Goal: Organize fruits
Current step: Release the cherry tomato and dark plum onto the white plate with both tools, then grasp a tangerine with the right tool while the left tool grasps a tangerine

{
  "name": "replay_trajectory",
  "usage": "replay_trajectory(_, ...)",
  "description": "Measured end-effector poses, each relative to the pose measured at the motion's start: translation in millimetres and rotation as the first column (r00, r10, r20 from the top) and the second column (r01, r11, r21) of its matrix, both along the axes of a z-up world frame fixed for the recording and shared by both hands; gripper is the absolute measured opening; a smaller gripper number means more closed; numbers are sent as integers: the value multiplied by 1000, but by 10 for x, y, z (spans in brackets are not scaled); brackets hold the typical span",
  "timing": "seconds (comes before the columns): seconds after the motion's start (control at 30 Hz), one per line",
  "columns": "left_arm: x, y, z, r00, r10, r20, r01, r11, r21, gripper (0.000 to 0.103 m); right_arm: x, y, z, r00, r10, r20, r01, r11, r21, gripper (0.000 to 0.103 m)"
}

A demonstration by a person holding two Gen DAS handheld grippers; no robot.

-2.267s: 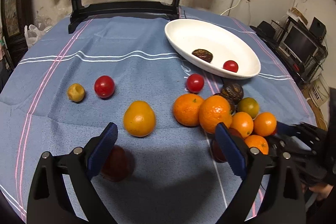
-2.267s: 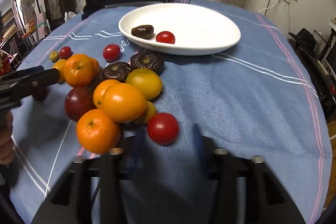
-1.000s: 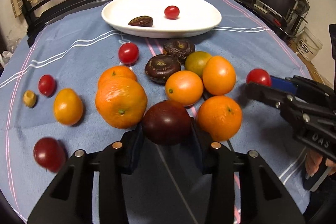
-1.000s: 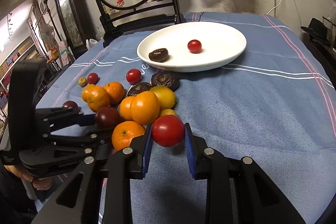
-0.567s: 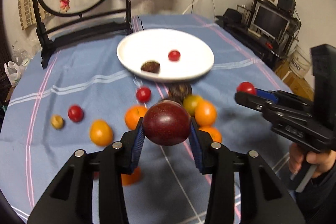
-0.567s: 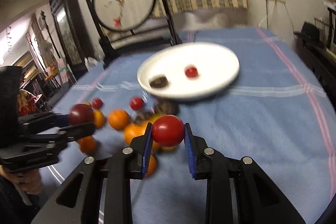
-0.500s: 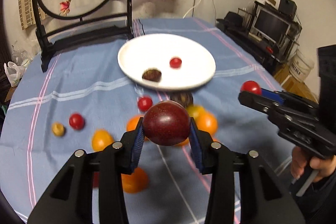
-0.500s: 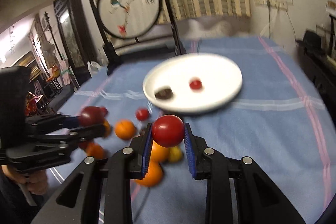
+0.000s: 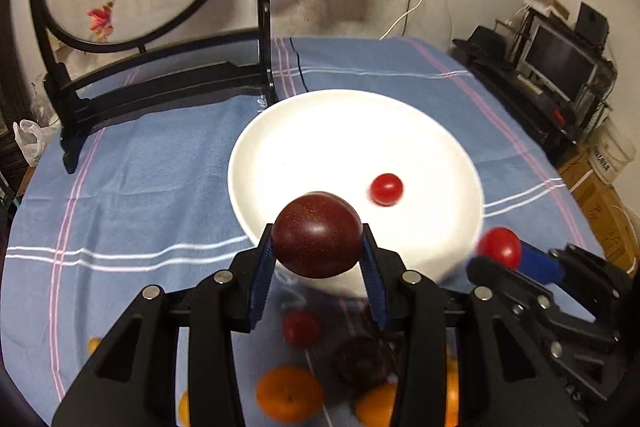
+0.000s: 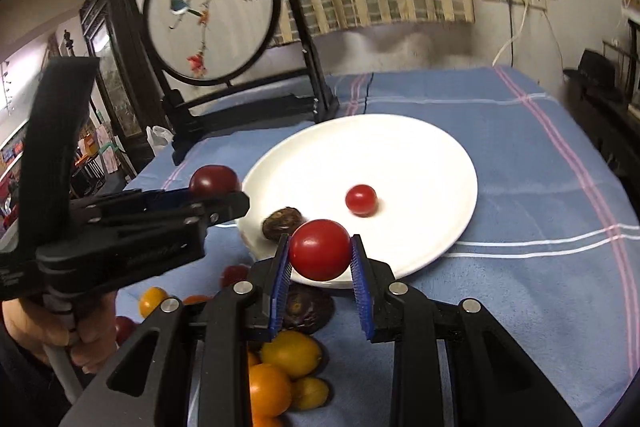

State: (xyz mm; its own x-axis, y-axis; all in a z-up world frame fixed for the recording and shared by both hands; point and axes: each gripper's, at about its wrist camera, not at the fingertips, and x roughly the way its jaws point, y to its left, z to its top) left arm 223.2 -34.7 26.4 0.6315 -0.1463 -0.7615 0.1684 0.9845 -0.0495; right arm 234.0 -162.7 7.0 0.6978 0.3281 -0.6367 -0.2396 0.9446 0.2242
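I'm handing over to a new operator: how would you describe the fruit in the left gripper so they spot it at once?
Find the big white plate on the blue tablecloth. At its near rim, the left gripper holds a dark plum above the cloth. It is maroon and speckled, larger and duller than the glossy red tomato in the right gripper.

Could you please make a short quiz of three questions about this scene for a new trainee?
1. True or false: the white plate is empty.
2. What does the left hand-held gripper hold? A) an orange B) a dark plum C) nothing
3. Fill in: the right hand-held gripper is shut on a red ____.

Key: 1. False; a small red tomato and a dark wrinkled fruit lie on it. 2. B. 3. tomato.
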Motion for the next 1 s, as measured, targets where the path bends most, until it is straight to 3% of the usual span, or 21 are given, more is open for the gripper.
replay_trajectory(0.27, 334, -88, -345, 996, 3, -89, -5, 1000, -13, 41, 214, -147, -303, 994, -46, -95, 51, 997, 49, 29)
replay_trajectory(0.37, 355, -93, -365, 996, 12, -83, -13, 1000, -13, 41, 229, -128, -336, 994, -44, -98, 50, 997, 53, 30)
replay_trajectory(0.43, 353, -75, -353, 996, 33, -78, -34, 999, -17, 55, 234, -117, -356, 995, -45, -91, 51, 997, 62, 50)
replay_trajectory(0.47, 334, -54, -326, 996, 52, -67, -53, 998, -20, 68, 226, -119, -367, 995, -44, -85, 51, 996, 79, 53)
replay_trajectory(0.5, 318, -41, -301, 997, 58, -57, -59, 998, -22, 69, 212, -118, -356, 996, -42, -85, 48, 996, 76, 53)
replay_trajectory(0.7, -38, 20, -89, 999, 45, -3, -45, 998, -38, 72, 97, -88, -289, 998, -24, -61, 27, 999, 44, 57)
replay_trajectory(1.0, -785, 217, -50, 996, 82, 30, -80, 995, -55, 84, -77, 18, -248, 999, 8, -46, -9, 1000, -9, 62)
